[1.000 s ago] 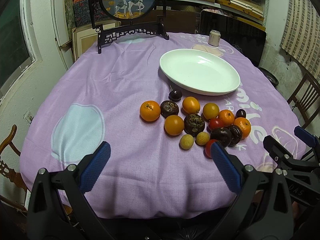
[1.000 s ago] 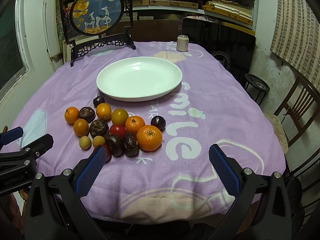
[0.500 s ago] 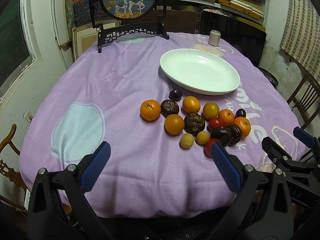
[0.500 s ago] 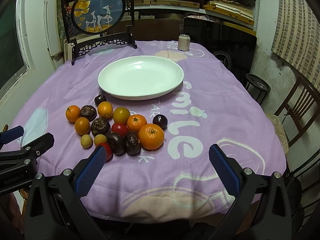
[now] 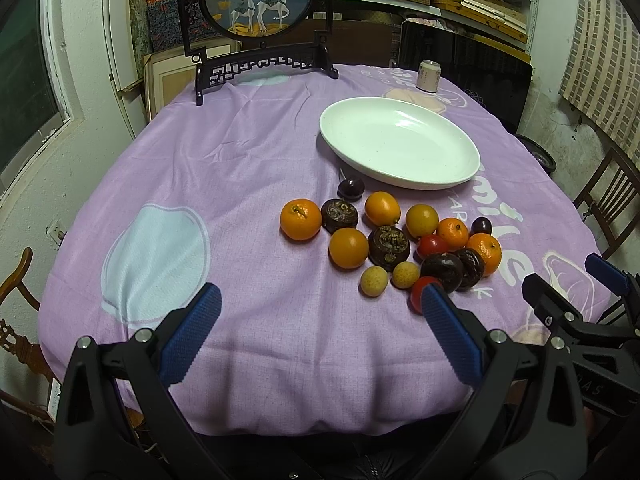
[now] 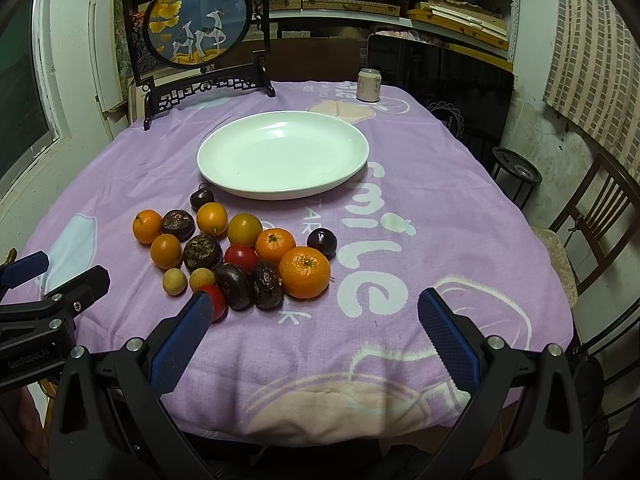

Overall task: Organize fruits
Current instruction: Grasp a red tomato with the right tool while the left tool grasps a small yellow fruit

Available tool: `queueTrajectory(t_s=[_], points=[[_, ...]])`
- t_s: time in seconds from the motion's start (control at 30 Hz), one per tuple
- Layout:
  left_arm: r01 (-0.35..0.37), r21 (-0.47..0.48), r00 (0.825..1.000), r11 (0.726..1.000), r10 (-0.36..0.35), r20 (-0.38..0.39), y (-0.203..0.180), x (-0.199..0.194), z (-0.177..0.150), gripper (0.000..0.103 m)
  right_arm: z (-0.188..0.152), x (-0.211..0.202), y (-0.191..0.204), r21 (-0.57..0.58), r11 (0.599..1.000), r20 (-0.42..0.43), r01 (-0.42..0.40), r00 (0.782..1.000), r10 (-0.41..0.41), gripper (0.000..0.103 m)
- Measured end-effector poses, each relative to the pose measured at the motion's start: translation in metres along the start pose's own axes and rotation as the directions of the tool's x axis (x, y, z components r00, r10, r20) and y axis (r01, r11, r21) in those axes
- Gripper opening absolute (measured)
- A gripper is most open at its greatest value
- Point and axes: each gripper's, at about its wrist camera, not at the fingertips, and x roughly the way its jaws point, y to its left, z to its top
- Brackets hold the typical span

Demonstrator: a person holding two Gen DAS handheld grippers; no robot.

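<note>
Little has moved since a second ago: both views have crept slightly toward the white plate [image 6: 282, 155], fruit unshifted. Fruits [image 6: 236, 254] lie clustered on the purple tabletop [image 6: 420, 240] just in front of the plate, none on it. Large orange [image 6: 305, 272] sits at the cluster's edge nearest the right gripper [image 6: 308, 334]: firm, round, likely to roll, so grip across its widest part. Wrinkled dark fruits [image 6: 266, 284] look softer; squeeze lightly. Red tomato [image 5: 420, 292] is thin-skinned, bruisable. Left gripper [image 5: 320, 332] hangs before the cluster. Both grippers' jaws stand wide apart, holding nothing.
</note>
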Motion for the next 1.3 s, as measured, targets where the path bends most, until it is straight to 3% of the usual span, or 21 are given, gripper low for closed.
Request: queueTrajectory(t_s=[0.53,0.67,0.73,0.87,0.93,1.1,1.3], points=[[0.008,-0.002,1.0,1.0,-0.008,-0.017,0.002,0.009,-0.008,0.101,-0.002,0.003,0.002,-0.007,1.0,-0.01,-0.008,1.0,0.008,0.102],[-0.027,-0.045,0.999,0.999,0.026,-0.035,0.028,0.02,-0.01,0.101,-0.005,0.013,0.004,-0.019,0.996,-0.044,-0.082,0.996,0.081,0.102],[-0.049,-0.078,0.997,0.996,0.044,-0.065,0.045,0.027,-0.016,0.101,-0.01,0.022,0.009,-0.042,0.984,-0.06,-0.171,0.984,0.168,0.102],[-0.069,-0.123,0.992,0.99,0.054,-0.118,0.066,0.039,-0.032,0.101,-0.017,0.043,0.022,-0.054,0.962,-0.137,-0.266,0.957,0.257,0.061],[-0.067,-0.13,0.989,0.989,0.049,-0.138,0.069,0.043,-0.036,0.101,-0.019,0.053,0.027,-0.045,0.955,-0.173,-0.293,0.944,0.281,0.049],[-0.056,-0.116,0.989,0.992,0.04,-0.142,0.066,0.044,-0.039,0.101,-0.021,0.052,0.037,-0.057,0.931,-0.19,-0.361,0.919,0.344,0.043],[-0.048,-0.125,0.987,0.991,0.027,-0.16,0.07,0.052,-0.039,0.101,-0.013,0.076,0.047,-0.05,0.931,-0.22,-0.363,0.913,0.344,0.043]])
